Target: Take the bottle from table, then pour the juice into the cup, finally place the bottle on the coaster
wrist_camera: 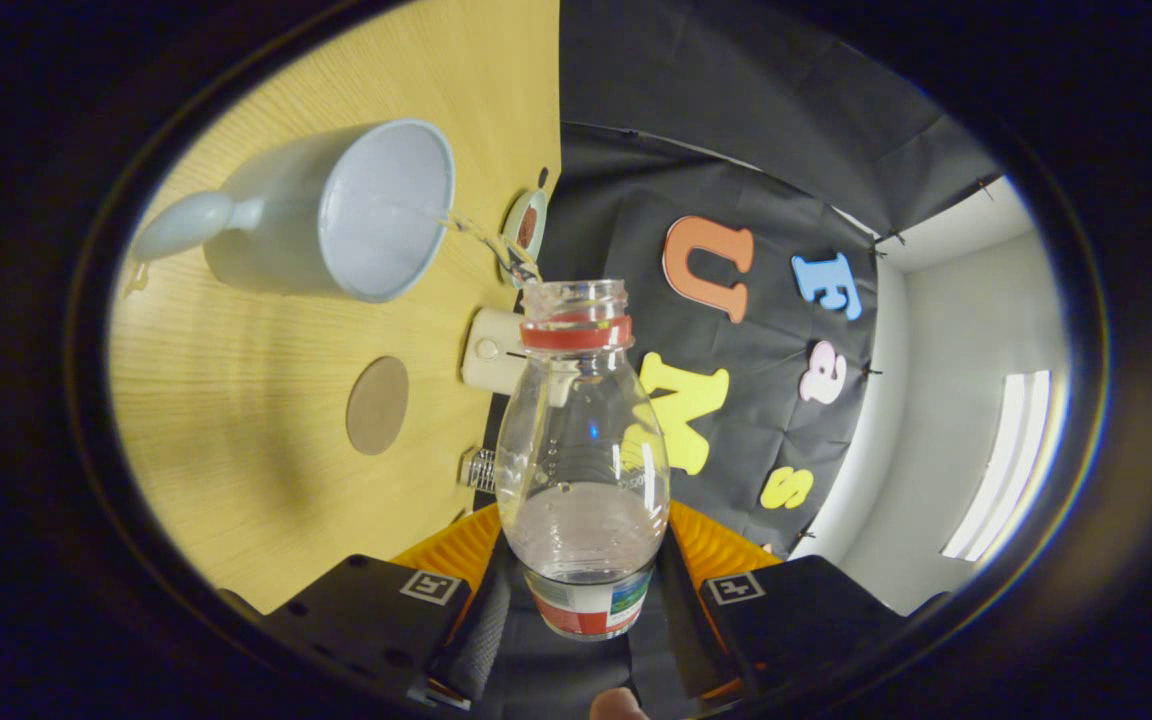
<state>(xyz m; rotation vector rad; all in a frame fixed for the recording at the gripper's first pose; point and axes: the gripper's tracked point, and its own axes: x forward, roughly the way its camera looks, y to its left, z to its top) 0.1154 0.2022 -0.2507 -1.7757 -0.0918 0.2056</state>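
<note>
A clear plastic bottle (581, 450) with a red neck ring and no cap sits between my fingers, and my gripper (584, 590) is shut on its lower body. The view is rolled on its side, so the bottle is tipped over. A thin clear stream (481, 238) runs from the bottle's mouth toward the pale blue cup (336, 215), whose open mouth faces me on the wooden table (236, 420). A little liquid remains in the bottle's base. The round brown coaster (377, 404) lies flat on the table between the cup and my fingers.
A small white box-shaped device (491, 350) stands at the table's edge near the bottle's neck. Beyond it rests a small round dish (525, 224). A small metal clip-like item (479, 470) sits by the edge closer to my fingers. The booth's black cloth wall hangs behind.
</note>
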